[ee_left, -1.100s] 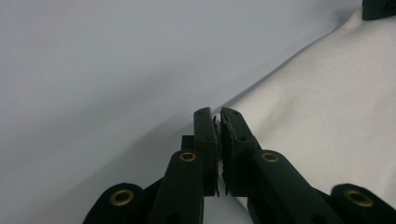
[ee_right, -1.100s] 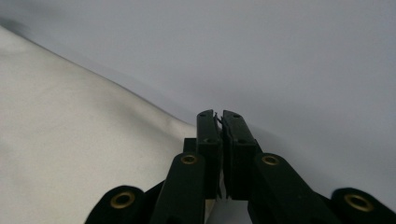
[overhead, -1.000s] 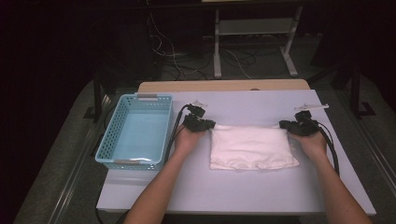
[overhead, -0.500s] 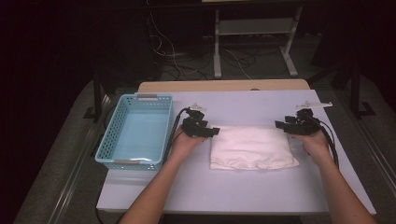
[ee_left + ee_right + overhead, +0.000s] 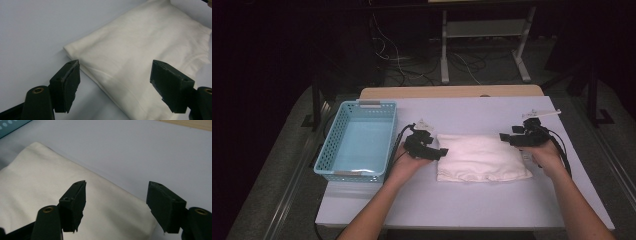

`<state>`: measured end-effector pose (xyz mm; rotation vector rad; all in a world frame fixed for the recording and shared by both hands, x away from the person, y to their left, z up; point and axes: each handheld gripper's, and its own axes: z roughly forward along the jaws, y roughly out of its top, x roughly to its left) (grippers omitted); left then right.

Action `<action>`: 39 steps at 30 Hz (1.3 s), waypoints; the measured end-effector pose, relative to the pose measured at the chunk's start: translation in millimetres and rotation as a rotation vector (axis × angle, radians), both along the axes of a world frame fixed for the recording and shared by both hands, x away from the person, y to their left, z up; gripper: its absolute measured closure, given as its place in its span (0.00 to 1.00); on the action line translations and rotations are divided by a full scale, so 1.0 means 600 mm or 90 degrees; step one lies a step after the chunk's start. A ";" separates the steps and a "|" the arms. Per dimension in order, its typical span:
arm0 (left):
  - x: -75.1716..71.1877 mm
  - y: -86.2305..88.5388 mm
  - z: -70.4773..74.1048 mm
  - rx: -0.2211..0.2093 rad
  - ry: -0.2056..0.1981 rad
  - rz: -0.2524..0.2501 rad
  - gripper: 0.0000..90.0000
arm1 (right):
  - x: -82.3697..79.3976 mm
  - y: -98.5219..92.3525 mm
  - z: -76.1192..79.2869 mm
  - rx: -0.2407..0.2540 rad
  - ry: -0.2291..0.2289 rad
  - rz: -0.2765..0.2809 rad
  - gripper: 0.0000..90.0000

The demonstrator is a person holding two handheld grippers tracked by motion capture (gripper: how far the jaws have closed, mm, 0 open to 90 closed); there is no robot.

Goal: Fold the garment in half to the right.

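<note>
A folded white cloth point(image 5: 481, 159) lies flat on the white table point(image 5: 462, 205), just right of the light-blue basket point(image 5: 359, 141), which stands empty at the table's left side. The cloth is in neither gripper.

Left gripper point(image 5: 438, 151): at the cloth's left edge. Its jaws have just been opening and now stand wide. In the left gripper view the folded cloth point(image 5: 140, 65) lies beyond and below the pads, with the near folded edge showing between them; nothing is pinched. The left hand point(image 5: 408, 162) rests just beside that edge.

Right gripper point(image 5: 508, 138): at the cloth's upper right corner. Its jaws have likewise just been opening and stand wide. In the right gripper view the cloth's corner point(image 5: 105, 202) sits under and between the pads, untouched.

Assessment: the fold appears laid and released; the step in hand looks like taking a fresh hold, either for a further fold or for transfer to the basket.

Recommendations for doing this well:
- Bring each pad pair down over all layers of the edge, not the top layer alone, or the fold will peel open.
- Grip both ends level with each other, so the cloth lifts without twisting.
- Close fully before lifting; the fabric is soft and likely to slip from a shallow bite.
- Keep the trailing cables clear of the basket rim.
</note>
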<state>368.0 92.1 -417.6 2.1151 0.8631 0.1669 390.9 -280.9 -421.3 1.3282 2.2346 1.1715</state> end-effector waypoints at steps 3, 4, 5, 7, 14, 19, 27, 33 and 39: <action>-0.020 0.002 -0.004 0.011 -0.005 -0.008 0.28 | -0.002 0.006 0.002 0.000 0.001 0.006 0.34; -0.026 0.002 -0.005 0.014 -0.006 -0.013 0.28 | -0.003 0.008 0.002 -0.001 0.002 0.008 0.33; -0.032 0.003 -0.006 0.018 -0.009 -0.013 0.29 | -0.003 0.010 0.003 -0.001 0.001 0.011 0.33; -0.044 0.006 -0.008 0.012 -0.007 -0.016 0.33 | -0.005 0.013 0.003 -0.003 0.000 0.016 0.33; -0.076 0.018 -0.015 0.006 0.004 -0.020 0.47 | -0.008 0.022 0.005 -0.006 0.001 0.029 0.32; -0.081 0.018 -0.027 0.013 0.027 -0.029 0.50 | -0.008 0.027 0.005 -0.008 0.001 0.037 0.32; -0.077 0.007 -0.042 0.034 0.055 -0.056 0.65 | -0.008 0.031 0.003 -0.011 0.003 0.040 0.32; -0.071 0.008 -0.042 0.044 0.063 -0.060 0.89 | -0.008 0.033 0.002 -0.014 0.003 0.042 0.32; -0.078 0.010 -0.029 0.024 0.063 -0.059 0.96 | -0.009 0.033 0.003 -0.012 0.002 0.042 0.32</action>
